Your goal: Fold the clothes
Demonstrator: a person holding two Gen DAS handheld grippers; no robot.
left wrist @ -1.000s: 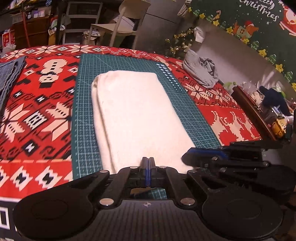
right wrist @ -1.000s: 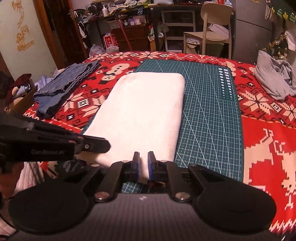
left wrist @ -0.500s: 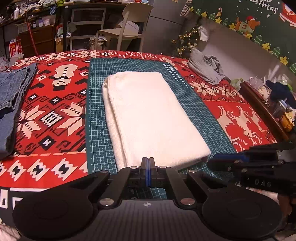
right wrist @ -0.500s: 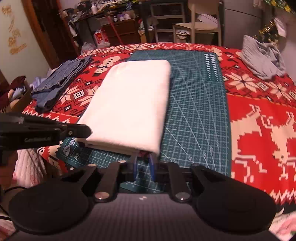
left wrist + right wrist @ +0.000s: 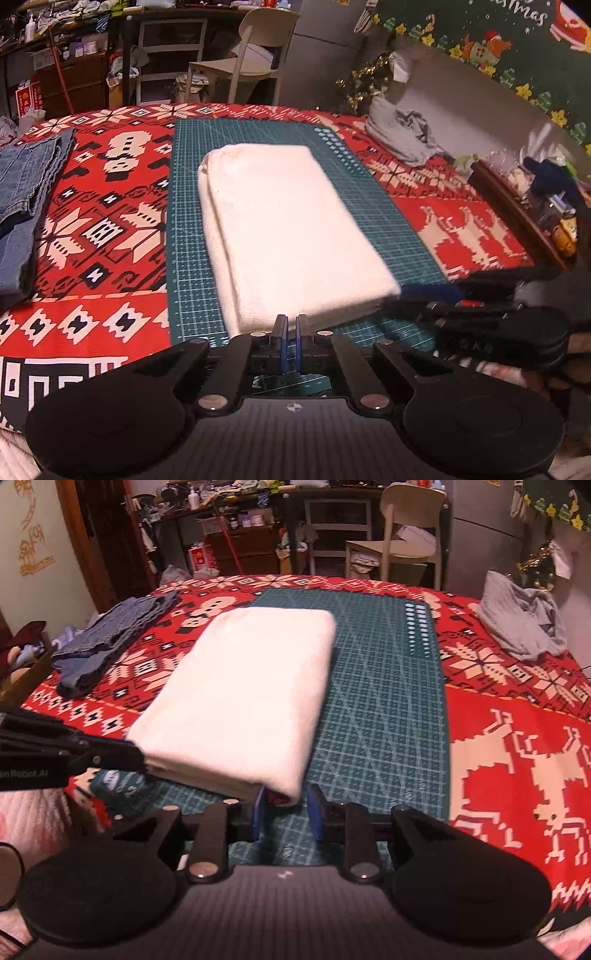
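Note:
A folded white towel (image 5: pixel 288 221) (image 5: pixel 243 686) lies lengthwise on the green cutting mat (image 5: pixel 369 206) (image 5: pixel 388 701). My left gripper (image 5: pixel 290 328) is at the towel's near edge, shut to a thin slit, and I see nothing held in it. In the right wrist view the left gripper (image 5: pixel 110 753) comes in from the left beside the towel's near left corner. My right gripper (image 5: pixel 286 808) is at the near right corner. Its jaws are opening, and the corner sits loosely between the blue pads. The left wrist view shows the right gripper (image 5: pixel 432 291) at that corner.
Folded blue jeans (image 5: pixel 22 192) (image 5: pixel 110 642) lie on the red patterned tablecloth to the left. A crumpled grey garment (image 5: pixel 406 136) (image 5: pixel 524 624) sits at the far right. A wooden tray of clutter (image 5: pixel 517 206) borders the right edge. A chair (image 5: pixel 399 524) stands beyond the table.
The right jaws have spread apart and let go of the towel's near corner. Both grippers have drawn back slightly toward the near edge. The towel lies still.

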